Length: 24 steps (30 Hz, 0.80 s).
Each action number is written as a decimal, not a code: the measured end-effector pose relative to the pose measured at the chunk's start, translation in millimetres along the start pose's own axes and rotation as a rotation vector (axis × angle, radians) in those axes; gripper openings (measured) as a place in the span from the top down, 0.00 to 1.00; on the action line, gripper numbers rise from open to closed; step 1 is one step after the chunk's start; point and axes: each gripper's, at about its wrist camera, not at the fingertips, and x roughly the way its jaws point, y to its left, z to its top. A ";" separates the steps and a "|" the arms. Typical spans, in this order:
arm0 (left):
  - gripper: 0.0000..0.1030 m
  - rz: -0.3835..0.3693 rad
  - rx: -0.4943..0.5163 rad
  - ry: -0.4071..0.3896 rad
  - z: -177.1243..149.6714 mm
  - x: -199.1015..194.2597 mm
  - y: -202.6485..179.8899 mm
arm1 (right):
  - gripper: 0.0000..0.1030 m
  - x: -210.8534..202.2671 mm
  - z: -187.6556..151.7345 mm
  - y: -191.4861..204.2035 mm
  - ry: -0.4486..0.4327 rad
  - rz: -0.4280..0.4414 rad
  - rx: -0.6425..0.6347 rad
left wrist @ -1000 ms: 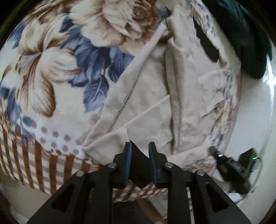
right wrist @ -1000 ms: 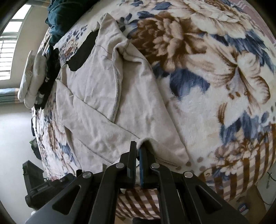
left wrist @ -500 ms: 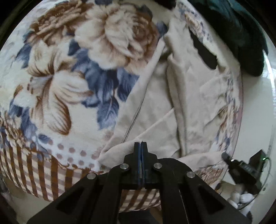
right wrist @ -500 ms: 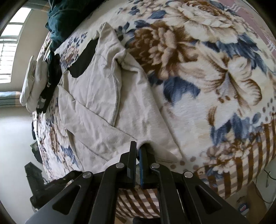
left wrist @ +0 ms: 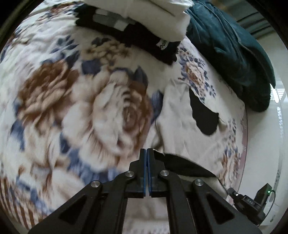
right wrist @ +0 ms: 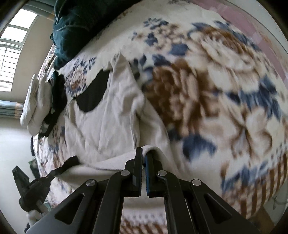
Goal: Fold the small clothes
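A beige garment with a black neck opening lies on a floral blanket. My left gripper is shut on the garment's bottom hem, which hangs lifted from its jaws toward the right. My right gripper is shut on the other corner of the same hem, and the beige garment drapes from it across the blanket. The left gripper also shows in the right wrist view, at the lower left, with the hem in it.
A dark teal garment lies at the bed's far end. A folded white piece and a black piece are stacked beside it. A black device with a green light sits off the bed edge.
The left gripper closed on the hem. Both grippers have lifted the hem and carried it forward over the garment toward the neck end.
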 end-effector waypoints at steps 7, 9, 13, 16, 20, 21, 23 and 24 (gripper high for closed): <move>0.95 -0.105 -0.107 0.072 27.3 43.2 10.3 | 0.62 39.0 48.7 12.9 -0.013 0.120 0.010; 0.85 -0.152 -0.117 0.051 24.7 32.9 11.8 | 0.48 27.8 53.7 14.1 -0.057 0.086 -0.022; 0.51 -0.147 -0.042 0.042 12.1 24.8 5.4 | 0.48 20.7 49.1 9.1 -0.034 0.044 -0.065; 0.51 -0.105 0.012 0.085 4.3 39.4 -0.1 | 0.48 36.2 42.3 0.9 0.045 0.061 -0.063; 0.51 -0.077 0.042 0.119 1.9 61.8 -5.5 | 0.94 50.1 39.0 0.7 0.067 0.067 -0.092; 0.51 -0.068 0.049 0.114 2.3 64.7 -6.8 | 0.94 50.1 38.8 3.6 0.056 0.040 -0.112; 0.51 -0.060 0.059 0.108 2.9 68.3 -8.3 | 0.96 43.9 39.9 1.1 0.005 0.002 -0.087; 0.51 -0.050 0.067 0.102 3.5 69.3 -9.9 | 0.96 42.3 41.9 -4.3 -0.004 -0.009 -0.047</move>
